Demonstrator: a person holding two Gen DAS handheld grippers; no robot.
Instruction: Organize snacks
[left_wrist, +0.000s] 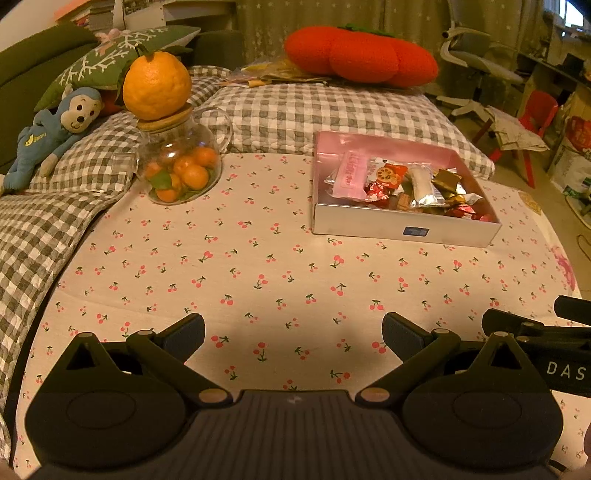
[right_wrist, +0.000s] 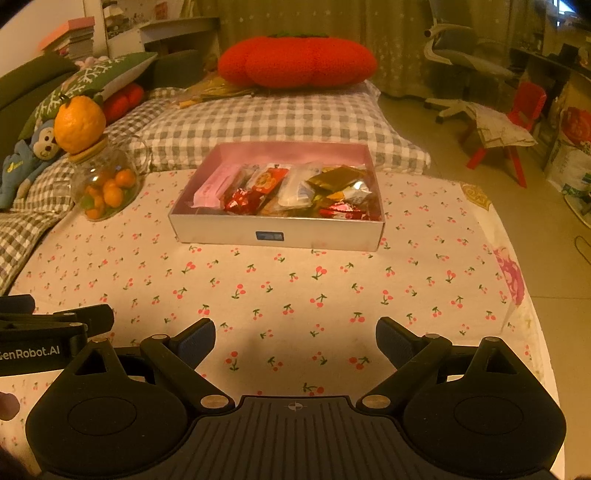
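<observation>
A shallow silver box (left_wrist: 369, 225) (right_wrist: 221, 230) with a pink inside stands on the cherry-print tablecloth (left_wrist: 258, 266) (right_wrist: 295, 288). It holds several wrapped snacks (left_wrist: 402, 184) (right_wrist: 291, 190): a pink packet, red foil sweets, a white pouch, gold wrappers. My left gripper (left_wrist: 293, 334) hovers open over the near cloth, well short of the box, nothing between its fingers. My right gripper (right_wrist: 295, 338) is open too, facing the box from the near side. Each gripper's body shows at the edge of the other's view.
A glass jar of small oranges (left_wrist: 179, 166) (right_wrist: 105, 188) with a big orange (left_wrist: 157, 85) on its lid stands at the left. A blue monkey toy (left_wrist: 55, 125), checked cushions (left_wrist: 332, 110) and a red pumpkin pillow (right_wrist: 295, 61) lie behind. Red chair (right_wrist: 517, 125) and floor lie to the right.
</observation>
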